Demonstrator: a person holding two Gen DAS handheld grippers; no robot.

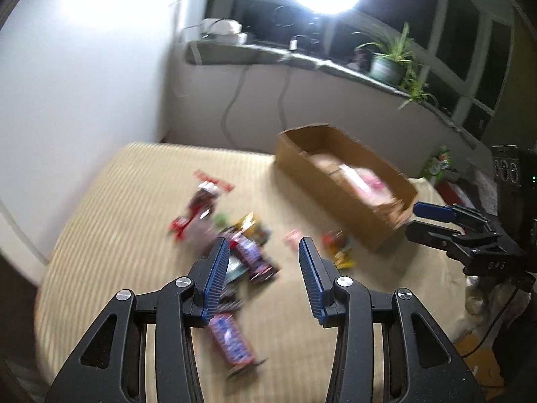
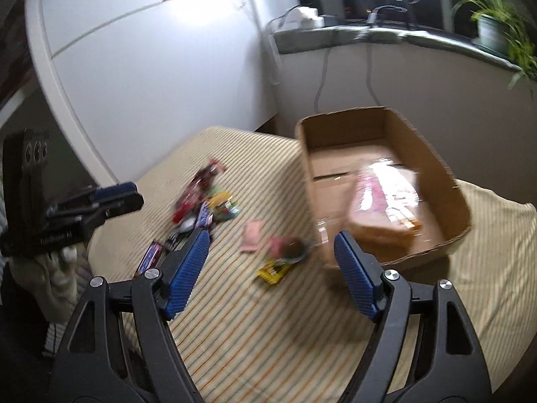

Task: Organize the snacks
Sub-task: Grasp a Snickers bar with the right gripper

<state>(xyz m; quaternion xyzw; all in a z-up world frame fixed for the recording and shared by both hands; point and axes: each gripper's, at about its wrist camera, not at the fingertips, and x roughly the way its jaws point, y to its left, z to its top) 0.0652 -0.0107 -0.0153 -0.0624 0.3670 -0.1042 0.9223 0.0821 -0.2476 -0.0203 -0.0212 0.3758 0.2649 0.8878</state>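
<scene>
Two tools hang above a striped counter [image 2: 255,319], both with jaws apart and nothing between them: the left tool [image 1: 263,268] partly open, the right tool [image 2: 272,252] wide. One cardboard box [image 2: 446,181] sits at about 2 o'clock on the counter, holding one pink packet [image 2: 372,194]. Loose snacks [image 1: 235,235] lie heaped at about 10 o'clock, too blurred to count; one yellow packet [image 2: 273,270] lies beside the box.
</scene>
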